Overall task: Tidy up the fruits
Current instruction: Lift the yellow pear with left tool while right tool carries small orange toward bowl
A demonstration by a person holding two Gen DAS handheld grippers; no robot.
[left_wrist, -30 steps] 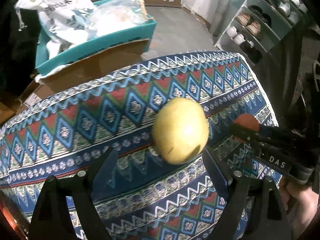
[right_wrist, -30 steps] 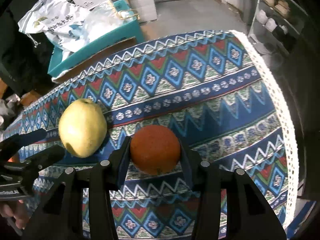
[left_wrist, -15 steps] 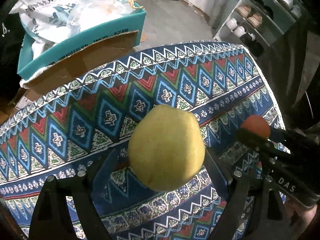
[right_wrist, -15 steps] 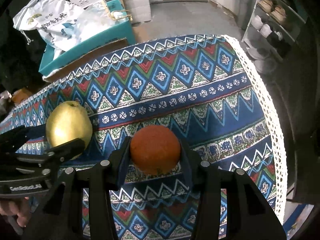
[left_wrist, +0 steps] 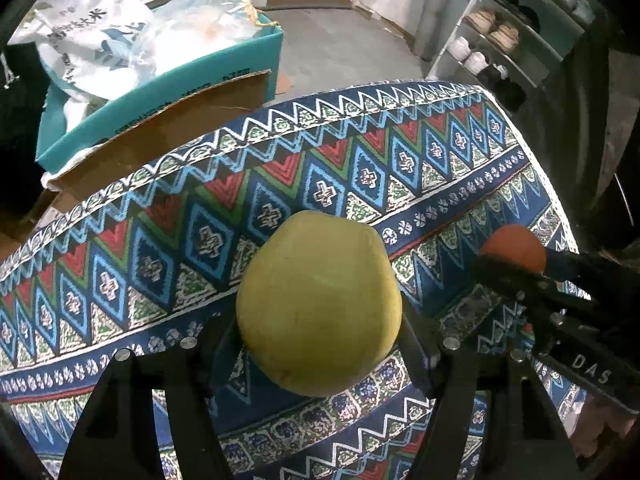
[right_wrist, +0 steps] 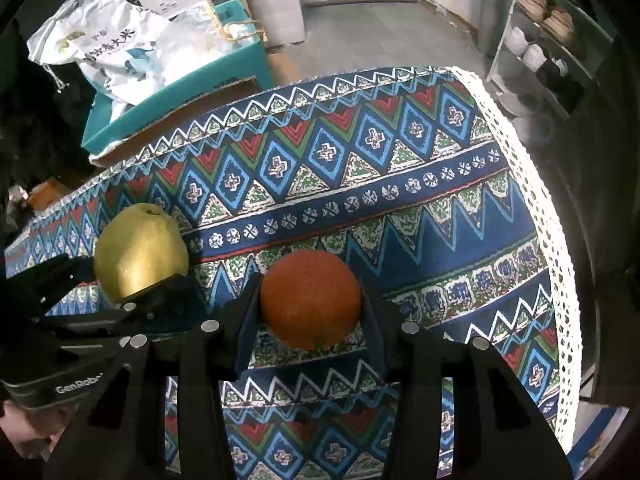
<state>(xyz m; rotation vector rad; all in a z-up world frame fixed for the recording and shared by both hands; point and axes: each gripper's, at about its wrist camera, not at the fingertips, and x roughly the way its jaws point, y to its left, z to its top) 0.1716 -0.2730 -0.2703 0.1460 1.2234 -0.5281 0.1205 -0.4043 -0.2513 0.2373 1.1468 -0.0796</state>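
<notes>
My left gripper (left_wrist: 320,336) is shut on a yellow pear (left_wrist: 318,304) and holds it over the patterned tablecloth (left_wrist: 360,168). The pear also shows in the right wrist view (right_wrist: 140,254), at the left, with the left gripper (right_wrist: 120,296) around it. My right gripper (right_wrist: 310,312) is shut on an orange (right_wrist: 310,298) above the cloth. The orange shows in the left wrist view (left_wrist: 514,246) at the right, held between the right gripper's black fingers (left_wrist: 508,276).
A teal cardboard box (right_wrist: 172,96) with white bags (right_wrist: 100,44) stands beyond the table's far edge. A shoe rack (right_wrist: 552,28) stands at the back right. The cloth's white lace border (right_wrist: 560,264) marks the table's right edge.
My left gripper has closed in on the pear and now grips it; one second ago its fingers stood wide apart. My right gripper keeps its hold on the orange.
</notes>
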